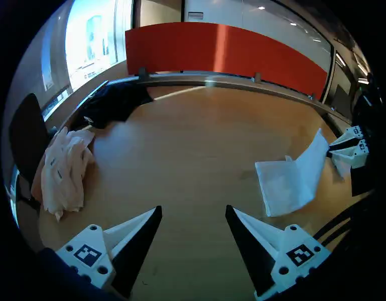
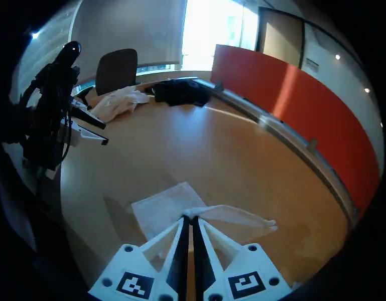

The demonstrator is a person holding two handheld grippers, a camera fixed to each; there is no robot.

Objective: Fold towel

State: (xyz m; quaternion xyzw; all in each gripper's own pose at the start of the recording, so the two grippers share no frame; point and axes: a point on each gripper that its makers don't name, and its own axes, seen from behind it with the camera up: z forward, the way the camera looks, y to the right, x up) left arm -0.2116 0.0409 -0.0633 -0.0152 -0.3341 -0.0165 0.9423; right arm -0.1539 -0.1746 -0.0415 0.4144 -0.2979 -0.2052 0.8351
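A white towel (image 1: pixel 285 185) lies on the wooden table (image 1: pixel 193 145) at the right of the left gripper view. One edge of it is lifted off the wood and pinched by my right gripper (image 1: pixel 331 149). In the right gripper view the right gripper (image 2: pixel 189 219) is shut on that raised edge, and the rest of the towel (image 2: pixel 162 208) lies flat just beyond and to the left. My left gripper (image 1: pixel 193 213) stands open over bare wood, well left of the towel. It shows at the far left of the right gripper view as the left gripper (image 2: pixel 105 134), with nothing between its fingers.
A pile of pale towels (image 1: pixel 67 170) sits at the table's left edge, with a dark chair (image 1: pixel 27 135) behind it. A black cloth (image 1: pixel 115 103) lies at the far corner. A red partition (image 1: pixel 223 50) runs along the table's back edge.
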